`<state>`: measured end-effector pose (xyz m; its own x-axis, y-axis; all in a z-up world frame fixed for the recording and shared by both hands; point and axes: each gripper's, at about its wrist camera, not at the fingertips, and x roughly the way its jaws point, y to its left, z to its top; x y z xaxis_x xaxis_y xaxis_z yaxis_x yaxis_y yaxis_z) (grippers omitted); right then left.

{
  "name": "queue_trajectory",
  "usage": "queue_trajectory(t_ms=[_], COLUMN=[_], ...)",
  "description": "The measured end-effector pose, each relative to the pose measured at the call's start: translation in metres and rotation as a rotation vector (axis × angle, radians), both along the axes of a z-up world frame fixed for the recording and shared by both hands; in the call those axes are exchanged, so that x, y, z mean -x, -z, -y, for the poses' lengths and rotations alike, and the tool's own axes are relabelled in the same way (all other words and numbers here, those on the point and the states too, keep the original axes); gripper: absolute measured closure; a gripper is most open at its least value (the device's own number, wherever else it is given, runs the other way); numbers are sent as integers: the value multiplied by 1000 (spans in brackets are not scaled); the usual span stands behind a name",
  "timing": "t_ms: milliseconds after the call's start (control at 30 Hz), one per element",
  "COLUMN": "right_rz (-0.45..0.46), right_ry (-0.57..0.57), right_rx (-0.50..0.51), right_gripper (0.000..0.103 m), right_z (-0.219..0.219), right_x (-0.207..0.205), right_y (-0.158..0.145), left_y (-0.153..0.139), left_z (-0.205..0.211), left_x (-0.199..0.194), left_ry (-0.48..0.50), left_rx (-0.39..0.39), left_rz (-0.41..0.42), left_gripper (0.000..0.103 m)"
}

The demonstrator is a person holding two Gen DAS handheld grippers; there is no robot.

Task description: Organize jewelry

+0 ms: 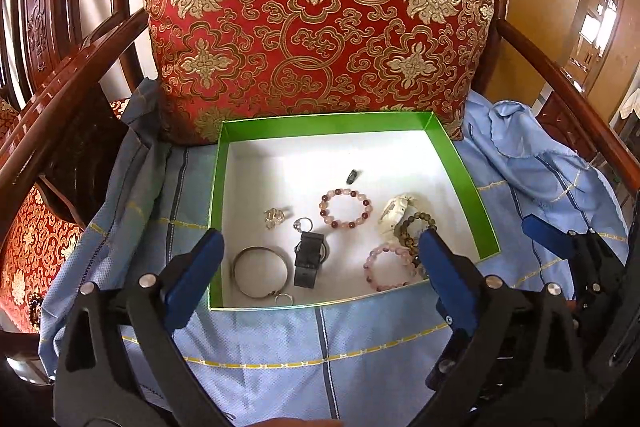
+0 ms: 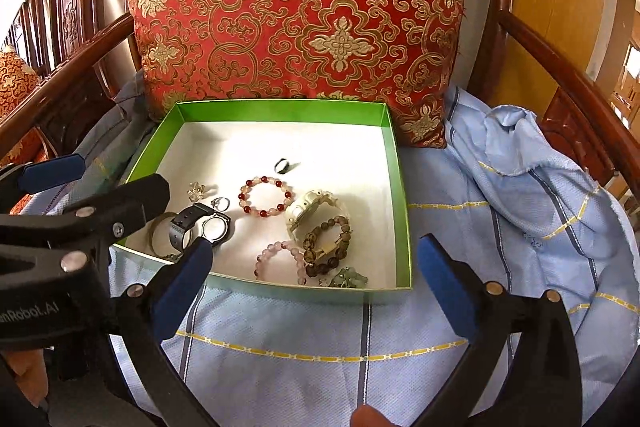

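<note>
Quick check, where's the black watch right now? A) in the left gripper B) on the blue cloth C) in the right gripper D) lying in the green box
D: the black watch lies on the white floor of the green box, between the metal bangle and the beaded bracelets; both grippers are open and empty.

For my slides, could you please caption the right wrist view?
Both grippers open, right gripper empty above a green box of bracelets and watches.

"nRobot.AI", partly cut off, on left hand-held gripper [image 2: 120, 195]
</note>
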<state>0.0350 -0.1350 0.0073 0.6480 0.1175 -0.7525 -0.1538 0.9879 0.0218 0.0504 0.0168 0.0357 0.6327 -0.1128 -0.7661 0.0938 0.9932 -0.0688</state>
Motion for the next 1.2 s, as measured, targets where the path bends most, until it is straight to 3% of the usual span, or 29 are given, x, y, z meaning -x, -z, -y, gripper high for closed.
queue_trajectory(t_ms=[1200], right_rz=[-13], right_ry=[-3], right_rx=[3], right_gripper=[3], right_z=[1], right_x=[3], right_y=[2], left_y=[7], left_z=[5], left_x=[2], left_ry=[9], left_rx=[-84], left_rz=[9], left_gripper=[5])
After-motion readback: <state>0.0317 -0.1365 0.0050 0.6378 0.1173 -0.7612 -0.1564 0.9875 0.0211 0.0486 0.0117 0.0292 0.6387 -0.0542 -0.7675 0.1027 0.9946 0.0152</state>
